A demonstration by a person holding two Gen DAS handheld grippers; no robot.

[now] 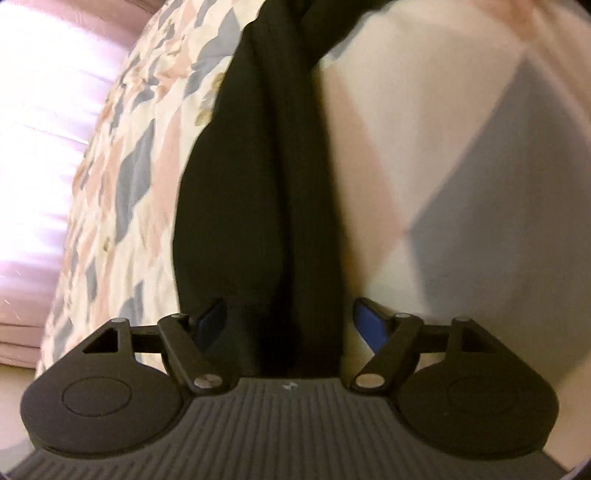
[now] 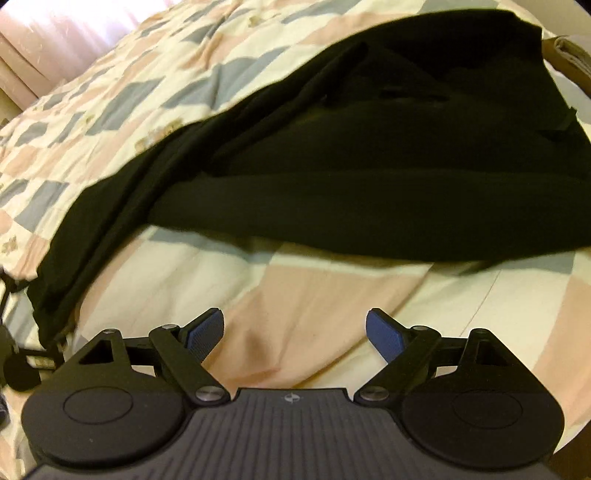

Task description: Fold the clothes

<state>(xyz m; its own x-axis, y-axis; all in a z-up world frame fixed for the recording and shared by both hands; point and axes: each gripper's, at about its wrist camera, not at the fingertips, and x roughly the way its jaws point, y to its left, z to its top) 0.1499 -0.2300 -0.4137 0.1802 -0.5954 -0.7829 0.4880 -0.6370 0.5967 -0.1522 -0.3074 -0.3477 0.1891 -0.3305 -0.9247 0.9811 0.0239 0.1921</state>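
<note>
Black fabric garment [image 2: 369, 166] lies rumpled on the pastel checked quilt [image 2: 314, 295], its far end cropped. Left gripper [image 1: 290, 321] fingers straddle a bunched strip; right gripper [image 2: 295, 334] fingers spread wide, empty.

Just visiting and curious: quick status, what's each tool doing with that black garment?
Left tool open, jaws either side of black garment. Right tool open, empty, over quilt. Nothing blocking.

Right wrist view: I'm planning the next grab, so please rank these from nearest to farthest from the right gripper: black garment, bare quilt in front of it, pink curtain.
1. Quilt, straight under the open right gripper.
2. Black garment, ahead, lying across the bed.
3. Pink curtain, far upper left, past the bed.
</note>
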